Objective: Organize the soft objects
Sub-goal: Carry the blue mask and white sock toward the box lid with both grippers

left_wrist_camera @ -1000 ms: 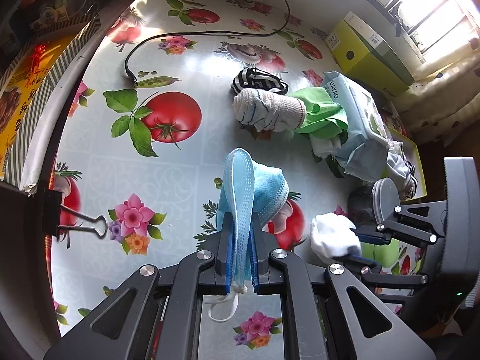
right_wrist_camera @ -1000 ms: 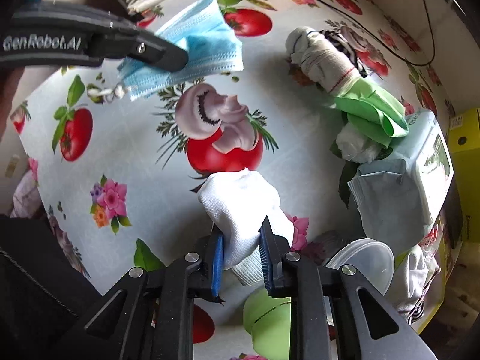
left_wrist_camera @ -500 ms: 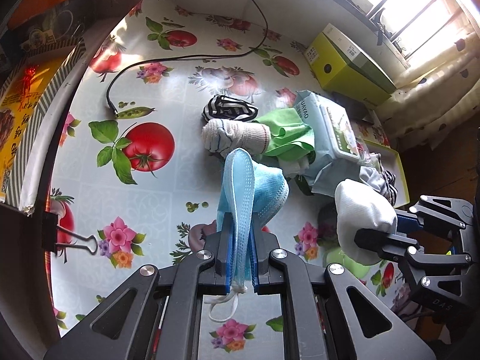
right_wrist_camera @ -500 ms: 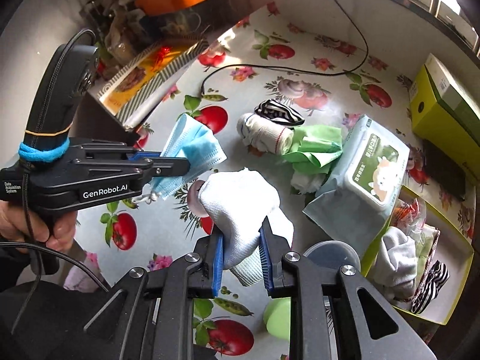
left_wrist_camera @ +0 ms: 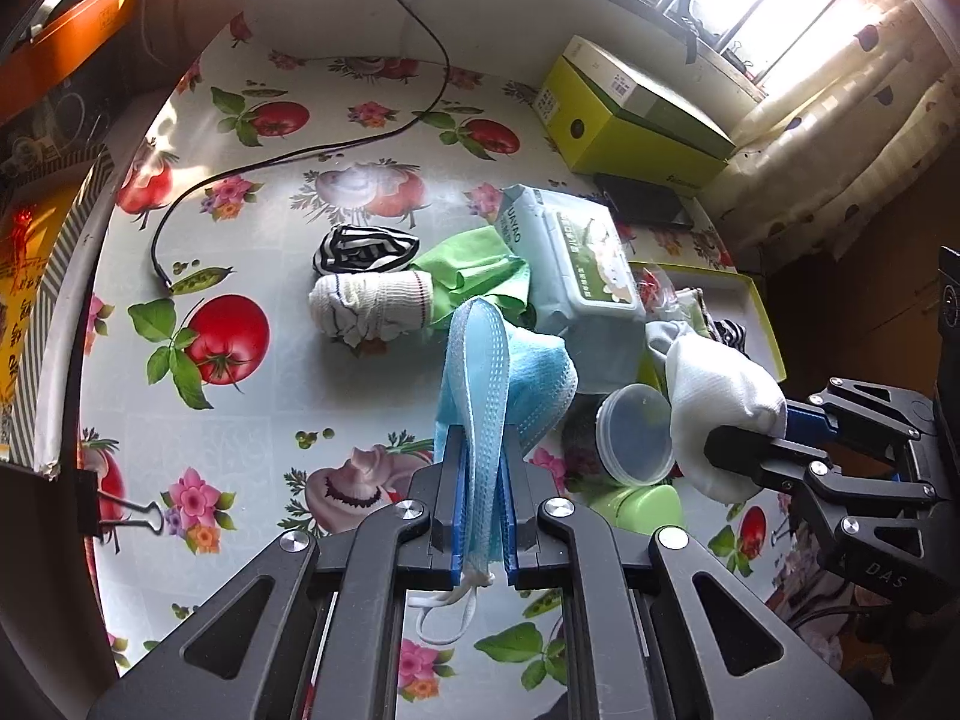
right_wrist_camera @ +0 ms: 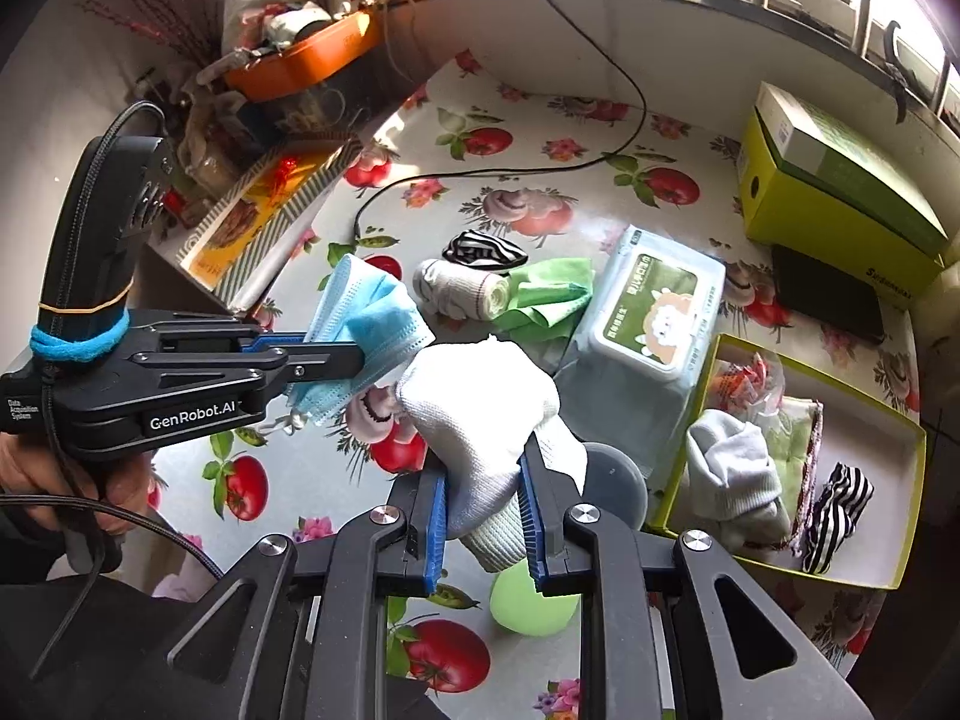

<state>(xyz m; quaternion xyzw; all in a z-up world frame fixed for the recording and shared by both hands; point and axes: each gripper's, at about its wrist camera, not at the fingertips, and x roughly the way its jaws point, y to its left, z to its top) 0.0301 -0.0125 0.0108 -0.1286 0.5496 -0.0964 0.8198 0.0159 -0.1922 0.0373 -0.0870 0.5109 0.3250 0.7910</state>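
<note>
My left gripper is shut on a blue face mask and holds it above the table; it also shows in the right wrist view. My right gripper is shut on a white sock, held in the air; the sock shows at the right of the left wrist view. On the table lie a rolled white sock, a striped sock and a green cloth. A yellow-green box tray at the right holds a white sock and a striped sock.
A wet-wipes pack lies beside the tray. A round lidded container and a green cup stand below my grippers. A yellow-green box is at the back right. A black cable crosses the floral tablecloth.
Both grippers have risen and pulled back from the table with the mask and the white sock still held. The box tray has come into view at the right.
</note>
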